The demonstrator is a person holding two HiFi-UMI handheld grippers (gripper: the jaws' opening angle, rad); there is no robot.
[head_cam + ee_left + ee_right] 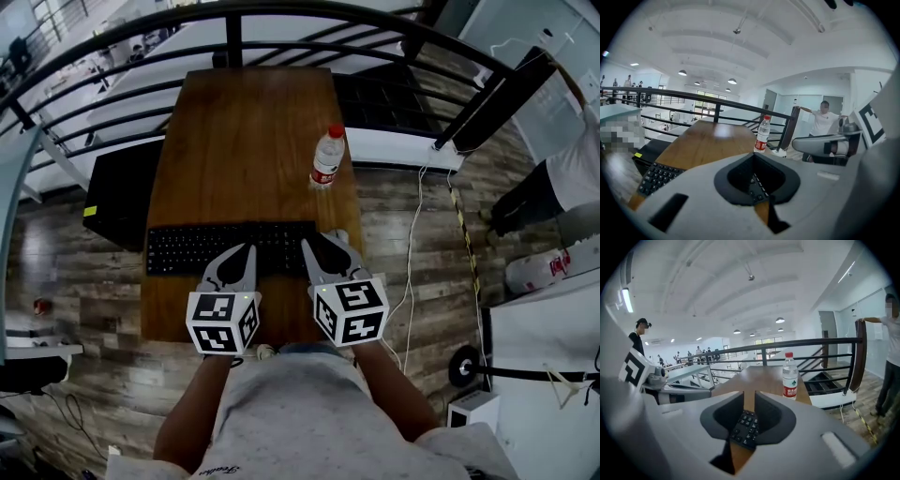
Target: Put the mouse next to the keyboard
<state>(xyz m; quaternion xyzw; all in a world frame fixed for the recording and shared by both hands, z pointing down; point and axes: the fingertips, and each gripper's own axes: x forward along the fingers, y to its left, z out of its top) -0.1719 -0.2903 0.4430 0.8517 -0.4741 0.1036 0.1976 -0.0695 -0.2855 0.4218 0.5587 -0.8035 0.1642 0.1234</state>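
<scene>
Left gripper (752,156) jaws closed; right gripper (749,395) jaws narrowly apart, empty, mouse (342,235) lying beside.

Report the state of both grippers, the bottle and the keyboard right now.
Left gripper: jaws shut, empty.
Right gripper: jaws slightly apart, nothing between them.
Water bottle: upright, cap on, standing on the table.
Keyboard: lying flat across the table.

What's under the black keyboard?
The long brown wooden table is under the black keyboard. The grey left tongs and right tongs cover part of it, so that bit is hidden.
</scene>
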